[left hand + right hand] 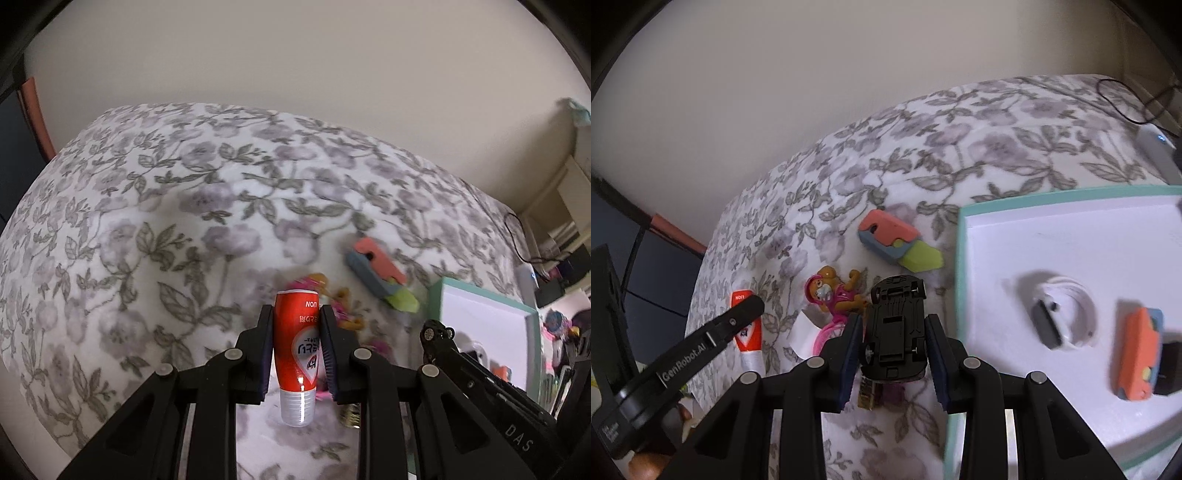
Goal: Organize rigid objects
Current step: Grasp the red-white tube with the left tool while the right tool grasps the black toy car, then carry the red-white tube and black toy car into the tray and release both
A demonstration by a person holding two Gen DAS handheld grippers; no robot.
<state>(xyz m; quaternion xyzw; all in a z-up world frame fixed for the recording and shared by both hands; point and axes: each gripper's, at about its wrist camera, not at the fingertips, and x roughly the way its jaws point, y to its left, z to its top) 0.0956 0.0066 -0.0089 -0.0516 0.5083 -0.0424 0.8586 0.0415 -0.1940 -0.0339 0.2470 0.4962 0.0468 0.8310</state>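
My left gripper [296, 325] is shut on a red tube [298, 350] with a silver cap, held above the floral bedspread [147, 221]. My right gripper [894, 332] is shut on a black toy car [895, 332], underside facing the camera, just left of the teal-rimmed white box [960, 258]. The red tube and the left gripper also show in the right wrist view [748, 328]. A coral, blue and green toy [897, 242] and a pink and brown dog figure [831, 293] lie on the bedspread.
The box holds a white coiled cable with a grey piece [1058, 314], a second coral and blue toy [1137, 354] and a dark item [1169, 369]. A small purple and gold item [877, 395] lies under the car. Cables and a white device [1156, 147] lie at the far right.
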